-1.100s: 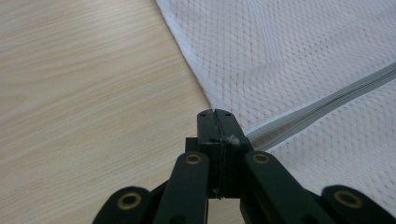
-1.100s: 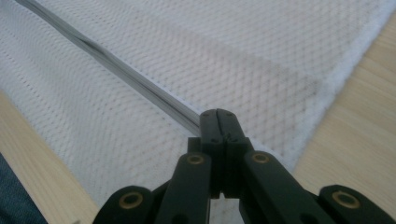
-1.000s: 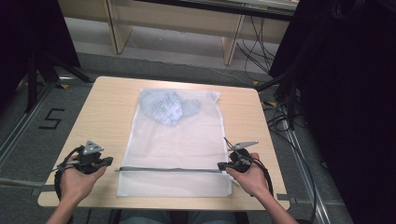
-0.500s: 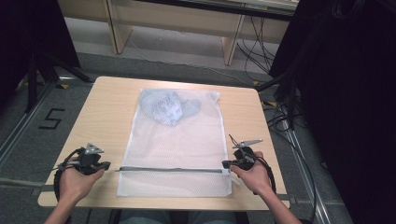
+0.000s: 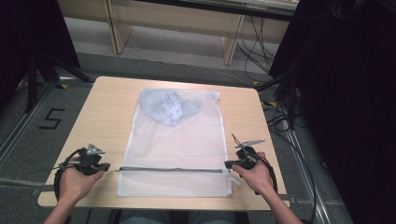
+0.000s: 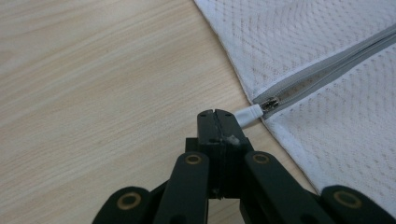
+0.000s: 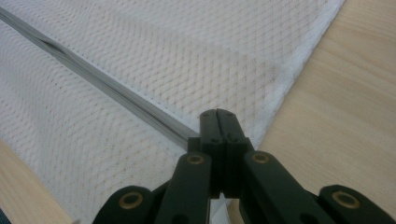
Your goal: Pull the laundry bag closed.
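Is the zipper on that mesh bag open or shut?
Shut: the zipper runs closed across the bag, its slider at the left end.

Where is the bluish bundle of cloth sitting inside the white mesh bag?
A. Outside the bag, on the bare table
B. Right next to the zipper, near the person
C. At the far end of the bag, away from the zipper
C: in the high view the bluish cloth lies inside the mesh bag at its far end, while the zipper runs across the near end.
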`<state>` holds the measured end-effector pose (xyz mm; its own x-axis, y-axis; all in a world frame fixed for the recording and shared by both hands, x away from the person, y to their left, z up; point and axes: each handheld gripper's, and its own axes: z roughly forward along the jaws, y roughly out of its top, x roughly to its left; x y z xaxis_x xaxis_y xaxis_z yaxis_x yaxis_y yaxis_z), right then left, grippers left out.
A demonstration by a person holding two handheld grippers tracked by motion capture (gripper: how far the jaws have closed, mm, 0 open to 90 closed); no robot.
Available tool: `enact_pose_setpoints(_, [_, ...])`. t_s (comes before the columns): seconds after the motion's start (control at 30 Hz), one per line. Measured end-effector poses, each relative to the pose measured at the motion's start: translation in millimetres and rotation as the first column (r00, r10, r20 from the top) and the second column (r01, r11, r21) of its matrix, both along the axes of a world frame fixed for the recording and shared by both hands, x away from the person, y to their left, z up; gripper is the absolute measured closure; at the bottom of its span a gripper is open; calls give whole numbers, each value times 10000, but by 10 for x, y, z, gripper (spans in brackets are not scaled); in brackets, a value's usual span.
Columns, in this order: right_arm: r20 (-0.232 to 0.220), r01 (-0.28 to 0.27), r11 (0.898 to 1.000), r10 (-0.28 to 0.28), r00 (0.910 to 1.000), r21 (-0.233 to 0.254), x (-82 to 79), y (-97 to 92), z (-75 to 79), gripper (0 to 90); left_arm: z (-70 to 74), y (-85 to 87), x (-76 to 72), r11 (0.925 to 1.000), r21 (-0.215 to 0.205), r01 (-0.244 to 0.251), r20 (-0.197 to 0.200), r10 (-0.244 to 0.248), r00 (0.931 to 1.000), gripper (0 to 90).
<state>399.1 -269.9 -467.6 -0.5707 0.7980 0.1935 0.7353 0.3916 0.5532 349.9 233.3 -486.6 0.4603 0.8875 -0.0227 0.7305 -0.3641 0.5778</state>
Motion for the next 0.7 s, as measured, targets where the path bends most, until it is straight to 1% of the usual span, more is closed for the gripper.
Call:
enact_pose_setpoints(0.03, [-10, -55, 10000, 55, 10000, 5, 2, 4, -1, 900, -18, 0, 0, 10000, -58, -20, 167, 21, 9999, 895])
enact_pose_setpoints(0.07, [-10, -55, 10000, 55, 10000, 5, 2, 4, -1, 900, -27, -9, -2, 9996, -214, -180, 260, 186, 9995, 895])
enact_pose_setpoints(0.1, [45, 12, 9998, -13, 10000, 202, -2, 28, -8, 900, -20, 0, -3, 9997, -169, -152, 233, 156, 9996, 895])
enact_pose_setpoints(0.13, [-95, 4, 9992, -1, 10000, 391, -9, 56, 1, 900, -16, 9, -2, 9999, -148, -70, 199, 72, 9998, 895])
enact_pose_setpoints(0.17, [-132, -207, 9996, 210, 9997, 200, -7, 78, 28, 900, -22, 0, -3, 9994, -296, -170, 242, 177, 9996, 895])
enact_pose_setpoints(0.2, [-34, -180, 9998, 181, 9998, 113, -11, 161, 40, 900, -7, 10, 0, 9997, -220, -63, 5, 63, 10000, 894])
enact_pose_setpoints(0.23, [-131, -377, 9992, 379, 9992, 134, -17, 203, 68, 900, -3, 1, -4, 9997, -233, -93, 25, 93, 10000, 894])
enact_pose_setpoints(0.27, [-131, -377, 9992, 379, 9992, 134, -17, 203, 68, 900, -3, 1, -4, 9997, -233, -93, 25, 93, 10000, 894])
enact_pose_setpoints(0.3, [203, -522, 9980, 515, 9985, 351, -3, 250, 51, 900, -4, -2, -7, 9997, -209, -92, 158, 95, 9998, 894])
enact_pose_setpoints(0.33, [39, -639, 9979, 638, 9980, 99, -1, 283, 88, 900, -2, -8, -10, 9992, -365, -134, 238, 142, 9996, 893])
enact_pose_setpoints(0.37, [103, -766, 9969, 764, 9970, 197, 10, 368, 111, 900, 12, -2, -11, 9997, -248, -85, 172, 90, 9998, 892])
enact_pose_setpoints(0.4, [103, -766, 9969, 764, 9970, 197, 10, 368, 111, 900, 17, -6, -14, 9991, -401, -111, 206, 120, 9997, 892])
enact_pose_setpoints(0.43, [98, -633, 9978, 631, 9980, 189, 11, 412, 115, 900, 17, -1, -19, 9993, -370, -91, 303, 102, 9995, 890])
enact_pose_setpoints(0.47, [76, -836, 9964, 835, 9965, 148, 16, 448, 137, 900, 22, 1, -19, 9993, -374, -86, 312, 98, 9995, 886])
enact_pose_setpoints(0.5, [167, -1031, 9943, 1027, 9946, 257, 27, 491, 142, 900, 29, 2, -23, 9994, -347, -34, 330, 45, 9994, 881])
enact_pose_setpoints(0.53, [71, -929, 9954, 927, 9957, 230, 25, 542, 152, 900, 52, 1, -28, 9998, -203, 61, 268, -55, 9996, 882])
enact_pose_setpoints(0.57, [234, -1102, 9934, 1095, 9937, 322, 35, 597, 146, 900, 65, 0, -33, 9998, -108, 137, 325, -133, 9994, 882])
enact_pose_setpoints(0.6, [98, -1244, 9921, 1243, 9922, 180, 40, 644, 168, 900, 66, -10, -36, 9996, -244, 156, 518, -143, 9986, 883])
enact_pose_setpoints(0.63, [334, -1668, 9860, 1664, 9855, 82, 63, 759, 156, 900, 73, -16, -31, 9995, -278, 179, 545, -164, 9984, 887])
enact_pose_setpoints(0.67, [-15, -1580, 9871, 1581, 9874, 251, 47, 841, 172, 900, 73, -15, -28, 9995, -251, 214, 536, -200, 9984, 887])
enact_pose_setpoints(0.7, [-15, -1580, 9871, 1581, 9874, 251, 47, 841, 172, 900, 73, -15, -28, 9995, -251, 214, 536, -200, 9984, 887])
